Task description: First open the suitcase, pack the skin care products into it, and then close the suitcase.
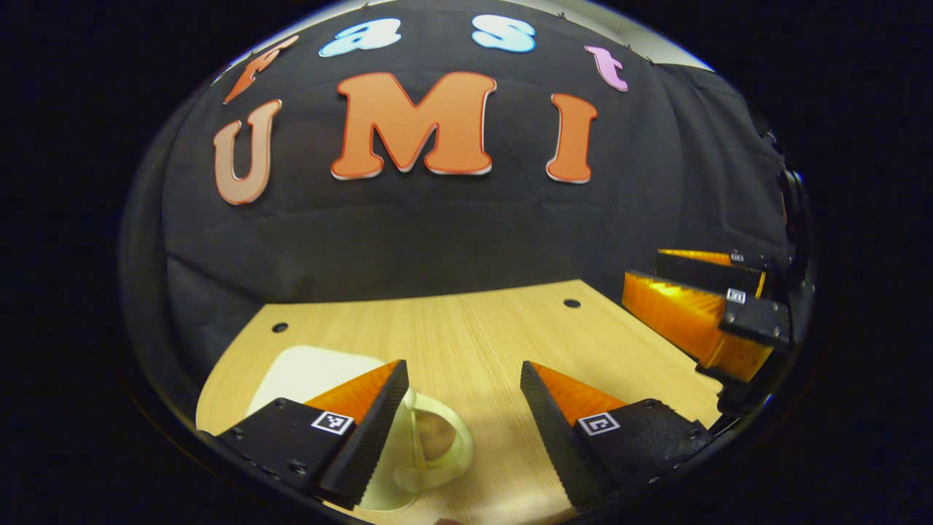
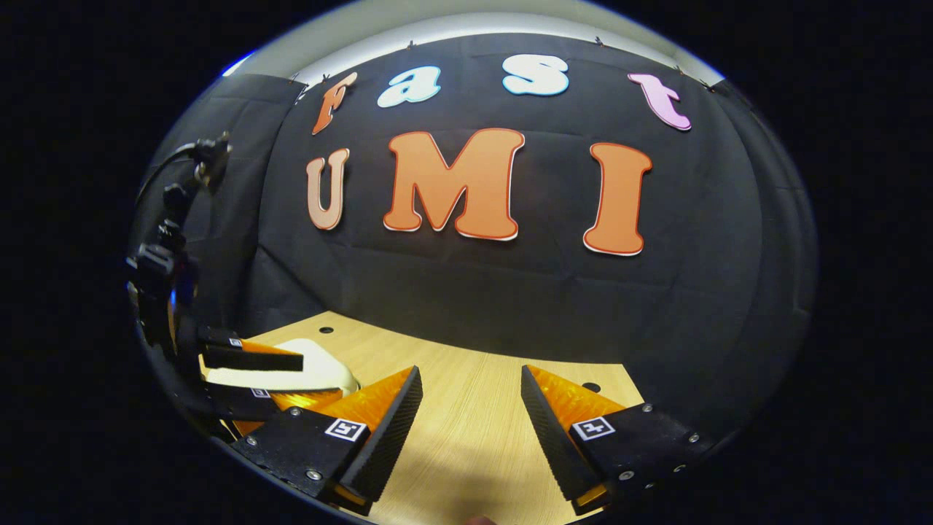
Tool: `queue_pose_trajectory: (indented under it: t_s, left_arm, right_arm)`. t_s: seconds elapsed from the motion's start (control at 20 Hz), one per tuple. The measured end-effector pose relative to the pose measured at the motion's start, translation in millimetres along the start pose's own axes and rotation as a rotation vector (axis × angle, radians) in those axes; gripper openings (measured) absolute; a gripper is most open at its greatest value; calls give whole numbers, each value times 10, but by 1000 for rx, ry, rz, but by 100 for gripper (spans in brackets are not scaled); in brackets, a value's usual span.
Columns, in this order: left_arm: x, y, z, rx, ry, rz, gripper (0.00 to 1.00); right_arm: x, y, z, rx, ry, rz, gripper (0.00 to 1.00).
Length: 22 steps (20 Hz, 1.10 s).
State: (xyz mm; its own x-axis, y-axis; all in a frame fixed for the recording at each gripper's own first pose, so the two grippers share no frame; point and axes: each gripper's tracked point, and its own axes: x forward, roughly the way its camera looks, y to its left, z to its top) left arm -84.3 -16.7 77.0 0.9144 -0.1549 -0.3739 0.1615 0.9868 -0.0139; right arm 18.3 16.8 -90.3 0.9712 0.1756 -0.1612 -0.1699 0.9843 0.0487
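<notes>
A small cream suitcase (image 1: 310,372) lies flat on the wooden table (image 1: 481,328), its looped handle (image 1: 444,437) pointing toward me. In the left gripper view my left gripper (image 1: 464,373) hangs open just above the handle, one finger crossing over the case's near end, nothing between the fingers. My right gripper (image 1: 641,267) shows at the right of that view, off the table's edge, with its fingers apart. In the right gripper view my right gripper (image 2: 471,373) is open over bare wood. The left gripper (image 2: 321,377) is at the far left with the suitcase (image 2: 321,364) seen between its fingers.
The tabletop is light wood with small round holes (image 1: 571,302) (image 2: 591,387) near its back corners. The black cloth wall (image 1: 452,233) stands close behind the table's far edge. A cable and the left gripper's body (image 2: 164,270) rise at the left of the right gripper view.
</notes>
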Motion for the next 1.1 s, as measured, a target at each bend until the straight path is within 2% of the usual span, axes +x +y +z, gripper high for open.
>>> queue_pose_trajectory:
  t_s: [0.2, 0.6, 0.7, 0.75, 0.8, 0.85, 0.9, 0.95, 1.1]
  left_arm:
    - [-132, 146, 309, 18, -143, 68, 98]
    - [-382, 257, 820, -29, -375, 144, 98]
    - [-446, 288, 864, -19, -383, 153, 98]
    - [-453, 264, 836, -17, -375, 155, 96]
    - [-467, 233, 831, -17, -371, 152, 98]
    - [-494, 216, 850, -16, -372, 157, 98]
    - [-520, 208, 866, -11, -374, 163, 98]
    - [-553, 203, 879, -2, -379, 174, 98]
    - [-642, 123, 856, 6, -381, 212, 98]
  right_arm:
    - [5, 5, 130, 10, -41, -21, 87]
    - [-94, -30, 404, 11, -149, -58, 87]
    - [-124, -61, 428, 5, -168, -65, 90]
    - [-144, -70, 423, 0, -171, -67, 87]
    - [-161, -80, 418, -4, -171, -66, 90]
    - [-176, -86, 407, -8, -169, -61, 87]
    - [-205, -85, 404, -10, -167, -51, 90]
    - [-229, -73, 398, -13, -166, -35, 87]
    - [-292, -80, 382, -18, -167, 0, 87]
